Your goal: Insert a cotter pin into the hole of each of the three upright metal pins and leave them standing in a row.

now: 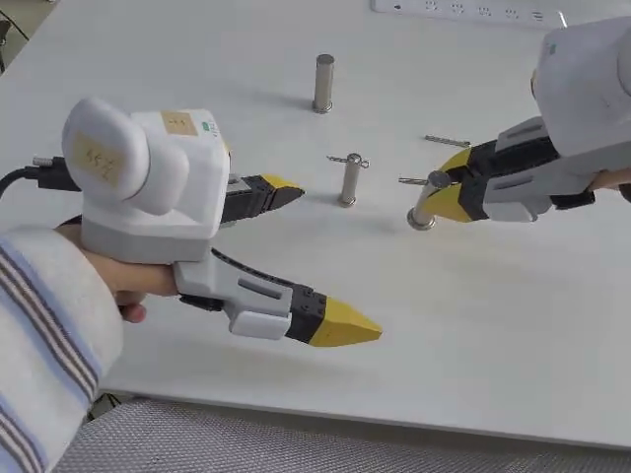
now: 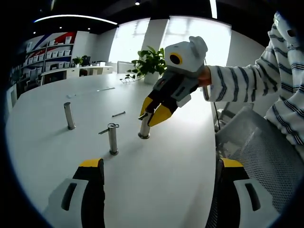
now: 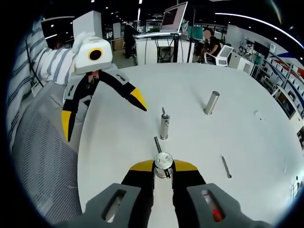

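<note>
The right gripper (image 3: 163, 167) had its yellow-tipped jaws clenched on the nearest silver cylindrical metal pin (image 3: 163, 160). In the head view this pin leaned slightly on its base, with a thin steel cotter pin (image 1: 412, 180) poking sideways from its top. The left gripper (image 1: 325, 258), held by a hand (image 1: 123, 281) in a striped sleeve, hovered with its jaws spread wide, grasping nothing, well apart from all 3 pins.

Just beside the held pin stood the middle silver metal pin (image 1: 350, 179), upright, with a looped cotter pin (image 1: 348, 160) through its head. The far silver metal pin (image 1: 323, 84) stood upright farther back. 1 loose cotter pin (image 1: 447, 141) lay flat on the table near the right gripper's body.

The surface was a plain white tabletop (image 1: 296, 374), with a white power strip (image 1: 463, 10) at its far edge. A grey mesh chair (image 2: 251, 142) sat at the near edge. A potted green plant (image 2: 149, 61) stood at one end of the table, with wall shelving (image 2: 52, 52) behind it. A dark monitor (image 3: 173, 16) rose beyond the opposite end.
</note>
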`<state>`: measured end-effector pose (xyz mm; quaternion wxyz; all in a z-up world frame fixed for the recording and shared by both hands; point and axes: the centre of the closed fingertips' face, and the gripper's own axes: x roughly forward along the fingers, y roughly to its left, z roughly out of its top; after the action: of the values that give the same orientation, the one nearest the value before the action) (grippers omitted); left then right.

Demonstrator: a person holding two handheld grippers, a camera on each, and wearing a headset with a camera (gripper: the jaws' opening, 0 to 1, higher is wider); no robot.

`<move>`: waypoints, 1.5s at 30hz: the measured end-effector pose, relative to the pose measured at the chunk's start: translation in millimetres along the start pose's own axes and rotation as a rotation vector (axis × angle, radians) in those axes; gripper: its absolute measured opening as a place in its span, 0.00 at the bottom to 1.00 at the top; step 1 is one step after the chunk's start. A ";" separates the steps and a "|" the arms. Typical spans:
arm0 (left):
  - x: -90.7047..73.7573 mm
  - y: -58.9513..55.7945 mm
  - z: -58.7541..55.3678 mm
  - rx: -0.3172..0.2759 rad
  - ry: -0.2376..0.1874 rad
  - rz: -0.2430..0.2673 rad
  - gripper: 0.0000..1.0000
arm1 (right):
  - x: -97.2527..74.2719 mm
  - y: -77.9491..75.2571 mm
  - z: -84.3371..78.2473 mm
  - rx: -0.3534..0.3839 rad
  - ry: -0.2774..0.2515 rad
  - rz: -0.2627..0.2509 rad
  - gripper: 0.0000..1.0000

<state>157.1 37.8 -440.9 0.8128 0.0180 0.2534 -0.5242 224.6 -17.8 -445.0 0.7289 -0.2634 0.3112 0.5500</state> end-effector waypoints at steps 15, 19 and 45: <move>-5.2 9.6 -2.0 -0.034 -0.001 0.020 0.99 | 13.4 -14.6 -1.0 0.027 0.002 0.005 0.08; -9.3 12.3 -3.5 -0.036 0.003 0.028 0.99 | 15.5 -17.6 -2.6 0.049 -0.002 0.002 0.08; -12.6 12.8 -7.4 -0.051 0.029 0.030 0.97 | 8.8 -22.2 -8.5 0.101 -0.040 0.003 0.08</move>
<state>161.1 56.3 -445.0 0.8171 0.0088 0.2779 -0.5050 246.4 -24.0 -456.3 0.7465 -0.2147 0.3245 0.5398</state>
